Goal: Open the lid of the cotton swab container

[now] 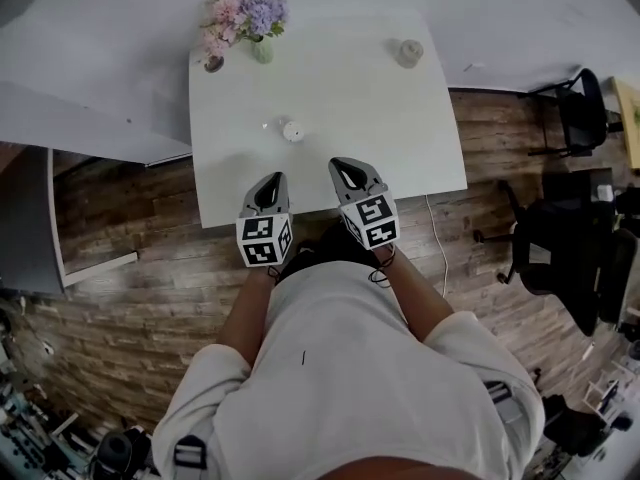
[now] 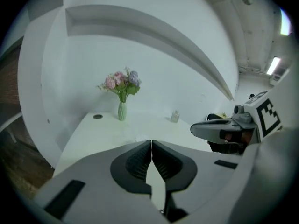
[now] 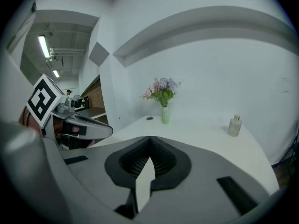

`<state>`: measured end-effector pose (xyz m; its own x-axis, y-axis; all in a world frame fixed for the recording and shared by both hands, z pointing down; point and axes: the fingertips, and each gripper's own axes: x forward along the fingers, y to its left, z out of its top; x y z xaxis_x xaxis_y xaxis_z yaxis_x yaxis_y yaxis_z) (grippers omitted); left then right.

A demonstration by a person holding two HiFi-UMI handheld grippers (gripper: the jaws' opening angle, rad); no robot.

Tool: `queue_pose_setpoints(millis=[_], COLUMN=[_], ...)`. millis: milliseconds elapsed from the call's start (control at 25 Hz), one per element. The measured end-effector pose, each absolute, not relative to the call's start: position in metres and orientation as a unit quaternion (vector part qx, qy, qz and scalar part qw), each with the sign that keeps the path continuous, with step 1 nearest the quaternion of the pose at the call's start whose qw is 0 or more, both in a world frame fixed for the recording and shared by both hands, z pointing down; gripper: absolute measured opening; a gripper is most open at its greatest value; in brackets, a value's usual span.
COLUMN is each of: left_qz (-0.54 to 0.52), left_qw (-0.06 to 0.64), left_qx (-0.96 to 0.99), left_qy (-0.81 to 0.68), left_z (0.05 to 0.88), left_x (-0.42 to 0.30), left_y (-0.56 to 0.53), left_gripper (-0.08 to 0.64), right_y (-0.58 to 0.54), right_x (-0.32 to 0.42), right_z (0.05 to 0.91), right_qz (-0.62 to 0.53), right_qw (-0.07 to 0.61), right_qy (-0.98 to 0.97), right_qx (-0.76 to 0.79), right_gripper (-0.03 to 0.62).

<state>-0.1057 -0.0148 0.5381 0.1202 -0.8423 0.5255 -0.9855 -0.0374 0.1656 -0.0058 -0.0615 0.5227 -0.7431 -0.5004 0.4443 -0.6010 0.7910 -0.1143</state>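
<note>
Cotton swab container (image 1: 292, 131): small, round, whitish, standing upright on white table (image 1: 400, 148), near its middle toward 9 o'clock; lid state indiscernible

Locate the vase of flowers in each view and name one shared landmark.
Head view: vase of flowers near the top, left of centre.
Left gripper view: left of centre, mid-height.
Right gripper view: just right of centre.
Shared landmark: small bottle, right of the vase.

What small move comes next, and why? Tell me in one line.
Probably open the left tool and move it forward toward the small round container: that sits untouched just ahead, while this and the right tool are shut, empty, and back at the near edge of the table.
</note>
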Motion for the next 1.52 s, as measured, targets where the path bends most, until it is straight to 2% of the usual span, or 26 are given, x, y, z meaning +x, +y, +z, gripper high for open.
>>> queue_pose_setpoints(millis=[240, 520, 1000, 1520], left_qz=[0.075, 0.037, 0.02, 0.022], left_qw=[0.158, 0.089, 0.033, 0.046], left_qx=[0.707, 0.704, 0.688, 0.7], left_qy=[-0.685, -0.704, -0.725, -0.712], left_z=[0.446, 0.372, 0.325, 0.333], left_x=[-0.135, -0.153, -0.152, -0.124], left_y=[0.001, 0.028, 0.024, 0.014], left_gripper=[0.021, 0.021, 0.021, 0.021], right_y=[-0.043, -0.019, -0.031, -0.04], right_x=[-0.021, -0.022, -0.01, 0.013], right_z=[0.436, 0.371, 0.331, 0.326], right_qz=[0.061, 0.022, -0.016, -0.015], right_qw=[0.13, 0.086, 0.069, 0.065], right_qy=[-0.933, -0.932, -0.937, -0.934], right_qx=[0.33, 0.35, 0.341, 0.351], right_gripper=[-0.003, -0.003, -0.003, -0.003])
